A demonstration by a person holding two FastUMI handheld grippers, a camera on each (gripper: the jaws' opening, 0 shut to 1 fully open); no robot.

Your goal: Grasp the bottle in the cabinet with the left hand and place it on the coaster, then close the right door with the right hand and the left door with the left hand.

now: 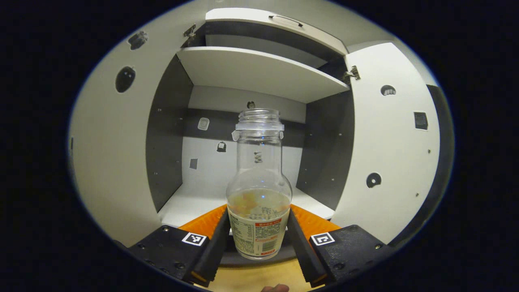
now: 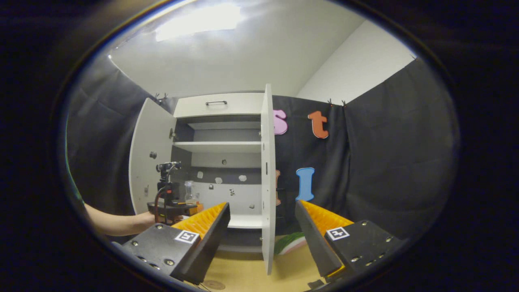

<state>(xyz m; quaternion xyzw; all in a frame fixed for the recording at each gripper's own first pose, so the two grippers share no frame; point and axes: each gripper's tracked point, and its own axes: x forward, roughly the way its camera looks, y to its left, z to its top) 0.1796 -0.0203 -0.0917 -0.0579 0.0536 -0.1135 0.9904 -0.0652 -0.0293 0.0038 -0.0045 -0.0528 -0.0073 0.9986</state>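
A clear glass bottle (image 1: 259, 194) with no cap, a printed label and a little pale liquid stands upright between my left gripper's fingers (image 1: 219, 239). My left gripper (image 1: 258, 211) is shut on its lower body, just in front of the cabinet's bottom shelf (image 1: 190, 202). In the right gripper view, a hand holds that left gripper (image 2: 174, 207) with the bottle (image 2: 189, 192) at the cabinet's left side. My right gripper (image 2: 262, 204) is open and holds nothing, some way back from the cabinet. Both the left door (image 2: 150, 162) and the right door (image 2: 267, 178) stand wide open.
A white upper shelf (image 1: 259, 73) spans the cabinet, with a handled drawer front (image 2: 219, 104) above it. On the wooden table (image 2: 251, 275) lie a green-and-pink flat piece (image 2: 290, 242) behind the right door and a small round disc (image 2: 213, 284) near my right gripper.
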